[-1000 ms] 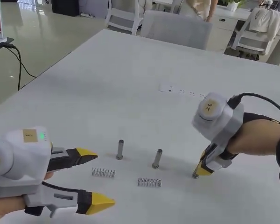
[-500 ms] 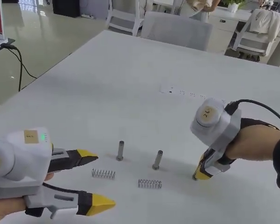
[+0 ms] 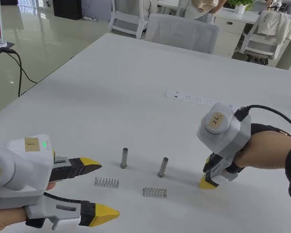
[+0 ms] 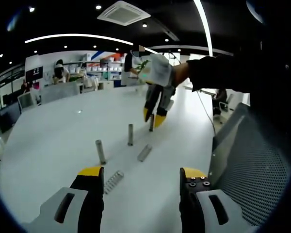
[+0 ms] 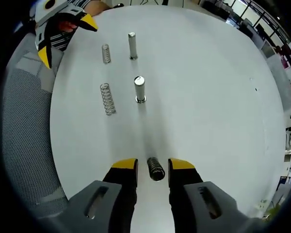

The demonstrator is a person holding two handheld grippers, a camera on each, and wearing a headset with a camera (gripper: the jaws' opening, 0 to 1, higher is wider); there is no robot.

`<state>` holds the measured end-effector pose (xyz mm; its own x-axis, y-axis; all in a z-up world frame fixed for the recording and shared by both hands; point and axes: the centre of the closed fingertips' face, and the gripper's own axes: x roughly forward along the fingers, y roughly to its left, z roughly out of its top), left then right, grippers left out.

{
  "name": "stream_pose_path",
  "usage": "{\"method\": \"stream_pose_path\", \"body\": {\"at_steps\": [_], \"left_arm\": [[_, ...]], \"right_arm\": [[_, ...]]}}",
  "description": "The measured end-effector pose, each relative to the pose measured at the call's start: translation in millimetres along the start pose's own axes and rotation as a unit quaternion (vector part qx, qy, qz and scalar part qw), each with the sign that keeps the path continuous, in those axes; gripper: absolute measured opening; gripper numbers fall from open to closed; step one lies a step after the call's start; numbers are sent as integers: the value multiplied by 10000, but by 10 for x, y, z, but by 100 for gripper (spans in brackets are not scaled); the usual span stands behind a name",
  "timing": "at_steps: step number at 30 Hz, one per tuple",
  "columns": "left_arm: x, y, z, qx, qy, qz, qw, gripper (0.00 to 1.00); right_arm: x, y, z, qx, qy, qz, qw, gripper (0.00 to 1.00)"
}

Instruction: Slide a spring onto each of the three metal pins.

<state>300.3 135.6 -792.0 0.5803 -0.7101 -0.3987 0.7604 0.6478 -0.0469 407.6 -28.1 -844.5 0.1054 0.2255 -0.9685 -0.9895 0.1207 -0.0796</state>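
Note:
Two bare metal pins (image 3: 124,158) (image 3: 163,166) stand upright on the white table (image 3: 136,92). Two loose springs (image 3: 106,182) (image 3: 155,192) lie just in front of them. In the right gripper view the same pins (image 5: 132,45) (image 5: 139,89) and springs (image 5: 105,53) (image 5: 107,98) show. My right gripper (image 3: 207,183) points down over the third pin; a spring (image 5: 156,169) sits on that pin between the jaws, with a narrow gap on each side. My left gripper (image 3: 102,189) hovers wide open at the near left, holding nothing, and its view shows a spring (image 4: 114,180) ahead.
A white power strip (image 3: 196,98) lies flat on the table beyond the pins. Grey chairs (image 3: 182,31) stand at the far edge. A black cable (image 3: 19,63) hangs over the floor to the left.
My right gripper has sunk a little lower over the third pin, so the pin's foot is now hidden in the head view. The left gripper has barely moved.

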Motion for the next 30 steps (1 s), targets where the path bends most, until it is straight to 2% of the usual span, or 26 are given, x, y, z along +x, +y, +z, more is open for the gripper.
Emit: {"method": "stream_pose_path", "body": {"at_steps": [7,14,20,30], "left_arm": [[0,-3,-3,4,3,-6,10000,58],[5,-13,2,12,0,-27,10000,57],[5,-16,2,25,8,-34,10000,56],[7,-22,12,55,1,-37,10000,56]], "right_arm": [[-27,13,35,-51,-36,-45,10000,24],[-93,80,159,-180,-140,-98,9997,24],[-118,181,283,-340,-222,-85,9991,24],[-78,390,458,-609,-301,73,9977,22]]}}
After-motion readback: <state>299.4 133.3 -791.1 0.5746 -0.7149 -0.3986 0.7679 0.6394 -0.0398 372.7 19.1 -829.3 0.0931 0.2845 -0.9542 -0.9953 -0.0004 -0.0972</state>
